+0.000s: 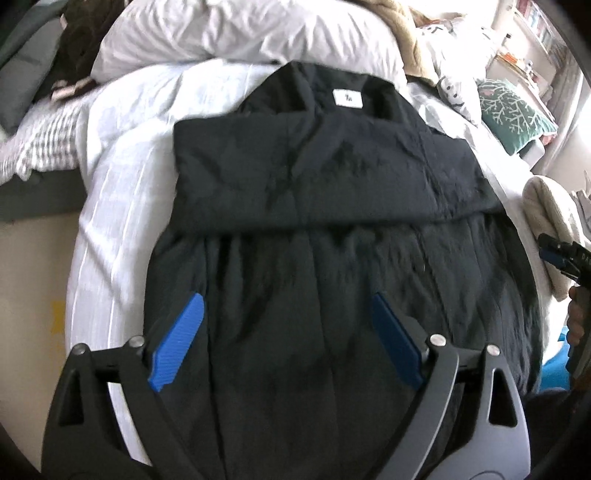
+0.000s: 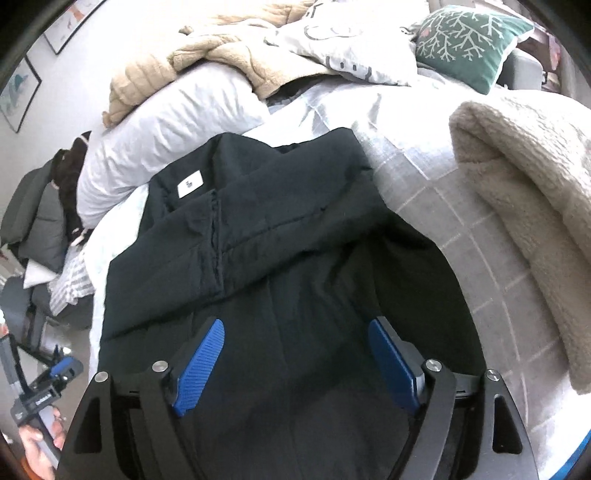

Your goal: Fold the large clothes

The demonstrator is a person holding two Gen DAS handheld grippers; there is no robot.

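A large dark navy padded coat (image 1: 325,206) is seen spread on a bed covered by a pale grey checked duvet (image 2: 461,229); its collar, marked by a small white label (image 1: 348,99), is turned toward the head of the bed, and its hem is lost beneath both cameras at the foot edge; the sleeves are laid folded across the chest, so that a straight lower edge is formed across the middle of the garment. The left gripper (image 1: 291,332) is held over the lower left part of the coat with its blue ribbed fingers (image 1: 177,343) spread wide and nothing between them; the coat's left edge runs just beside the left finger, and a bare strip of duvet is left between that edge and the left side of the bed. The right gripper (image 2: 295,362) is held over the lower right part of the coat, its blue fingers (image 2: 201,365) likewise parted and empty. To the right of the coat a band of bare duvet is visible, bounded by a cream fleece blanket (image 2: 524,206) folded along the right edge of the bed. At the head a white pillow (image 1: 236,33), a beige knitted throw (image 2: 207,62) and a green cushion with a white branch pattern (image 2: 469,40) are piled, close behind the collar.
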